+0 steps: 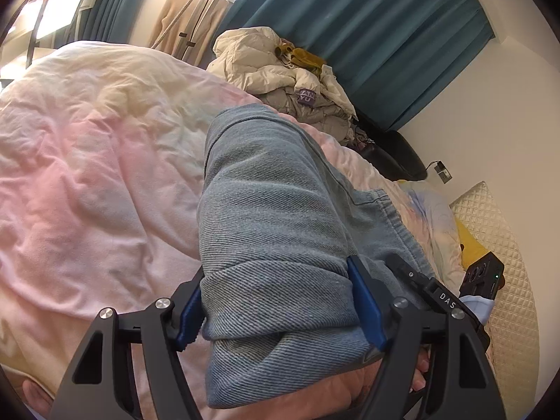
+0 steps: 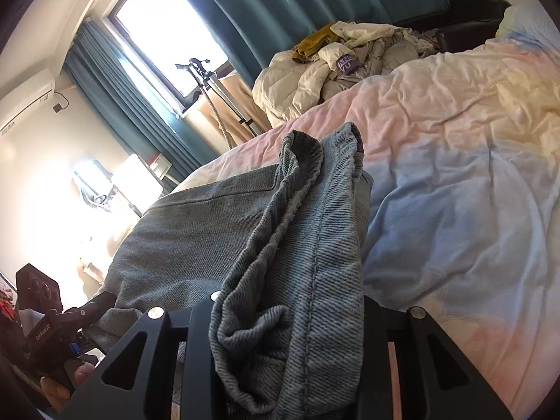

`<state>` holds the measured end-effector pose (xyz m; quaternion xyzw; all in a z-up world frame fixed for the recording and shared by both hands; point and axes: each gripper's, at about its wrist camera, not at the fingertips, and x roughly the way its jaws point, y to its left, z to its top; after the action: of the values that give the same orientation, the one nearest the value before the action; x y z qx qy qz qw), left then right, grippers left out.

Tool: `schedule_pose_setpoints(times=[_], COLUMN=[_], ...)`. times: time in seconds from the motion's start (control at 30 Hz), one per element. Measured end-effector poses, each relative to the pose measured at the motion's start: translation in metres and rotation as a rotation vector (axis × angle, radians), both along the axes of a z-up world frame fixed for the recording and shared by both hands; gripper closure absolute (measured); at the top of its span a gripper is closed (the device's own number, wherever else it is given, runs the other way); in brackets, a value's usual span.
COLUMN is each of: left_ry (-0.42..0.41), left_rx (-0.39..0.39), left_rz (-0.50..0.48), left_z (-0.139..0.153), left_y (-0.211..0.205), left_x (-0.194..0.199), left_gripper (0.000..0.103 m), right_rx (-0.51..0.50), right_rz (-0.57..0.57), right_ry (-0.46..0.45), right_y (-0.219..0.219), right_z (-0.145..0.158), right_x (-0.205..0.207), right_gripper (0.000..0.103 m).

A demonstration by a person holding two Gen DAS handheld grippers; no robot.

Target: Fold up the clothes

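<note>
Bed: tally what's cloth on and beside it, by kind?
Denim jeans, gripped by both grippers: 1
Pastel duvet: 1
Cream puffer jacket: 1
Mustard garment: 1
Teal curtains: 2
Total: 6

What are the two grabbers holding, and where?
Both hold the jeans: left gripper clamps a folded end, right gripper a bunched edge.

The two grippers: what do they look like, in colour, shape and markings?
The left gripper has a matte black frame with triangular cut-outs, silver round bolts and blue pads. The right gripper has the same black frame and bolts; white letters "DAS" mark its body in the left view.
</note>
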<state>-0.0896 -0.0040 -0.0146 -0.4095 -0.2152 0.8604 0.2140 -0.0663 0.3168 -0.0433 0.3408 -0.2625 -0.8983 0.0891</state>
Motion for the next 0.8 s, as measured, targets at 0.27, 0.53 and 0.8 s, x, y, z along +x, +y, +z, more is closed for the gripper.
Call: schedule_pose_setpoints(times=[0.27,0.53,0.8], left_ry=[0.045,0.081,0.096], left_rx=[0.044,0.053,0.069], left_rz=[-0.056,-0.130,-0.208], left_z=[0.043,0.080,0.103], left_y=[0.040,0.096,0.158], left_x=[0.030,0.061,0.080], left_gripper=[0.029,0.029,0.029], right_rx=[0.028,0.042,0.069], right_rz=[-0.051,-0.112,-0.176], right_ry=[0.063,0.116,0.147], right_y=[0.047,0.100,0.155], right_z=[0.052,0.095,0.125], right_x=[0.056,0.114,0.157], right_gripper=[0.074,0.074,0.074])
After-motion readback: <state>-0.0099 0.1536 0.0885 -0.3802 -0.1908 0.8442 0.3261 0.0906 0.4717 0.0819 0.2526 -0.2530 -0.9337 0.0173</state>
